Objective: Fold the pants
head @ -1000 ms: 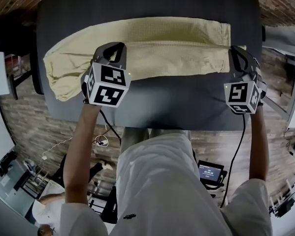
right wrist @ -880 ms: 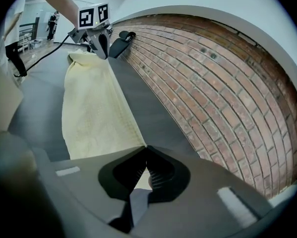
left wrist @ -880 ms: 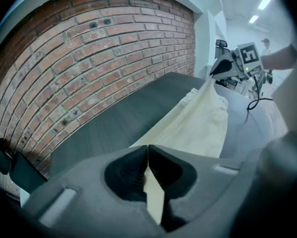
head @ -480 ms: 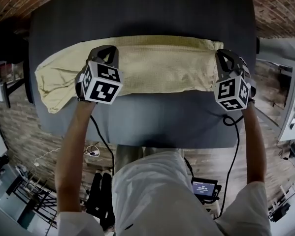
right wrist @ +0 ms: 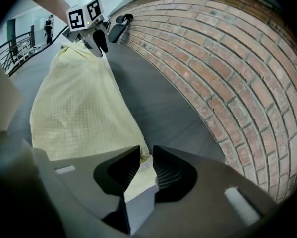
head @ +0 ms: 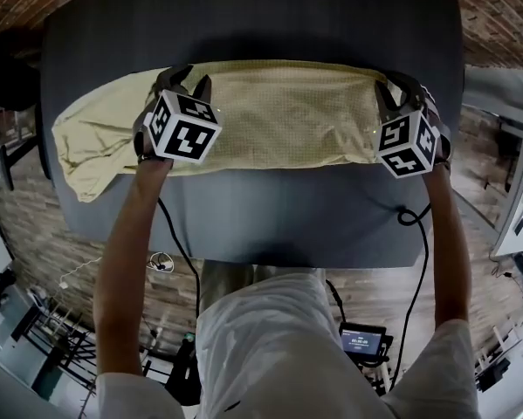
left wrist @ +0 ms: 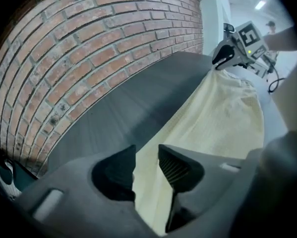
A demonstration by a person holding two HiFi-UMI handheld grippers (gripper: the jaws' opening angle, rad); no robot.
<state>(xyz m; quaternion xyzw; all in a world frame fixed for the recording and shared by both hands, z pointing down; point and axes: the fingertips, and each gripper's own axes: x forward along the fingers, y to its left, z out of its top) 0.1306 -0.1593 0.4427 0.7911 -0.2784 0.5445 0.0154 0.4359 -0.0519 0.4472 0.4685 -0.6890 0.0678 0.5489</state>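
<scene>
Pale yellow pants (head: 278,116) lie folded lengthwise, flat across the dark table (head: 244,24).

A big dark grey table (head: 244,225) fills the middle of the room. Along its far edge stands a wall of red-brown bricks (left wrist: 89,43) with pale lines between them. The floor (head: 43,234) under the table is brown and made of strips. A small black screen (head: 362,340) sits low down near the table and glows a little. A thin white cord (head: 161,264) lies in a loop on the floor. Something tall and white (head: 516,208) stands at the right. Far off, a black railing (right wrist: 12,51) runs along, and bright lights (left wrist: 260,5) shine on a white ceiling.
</scene>
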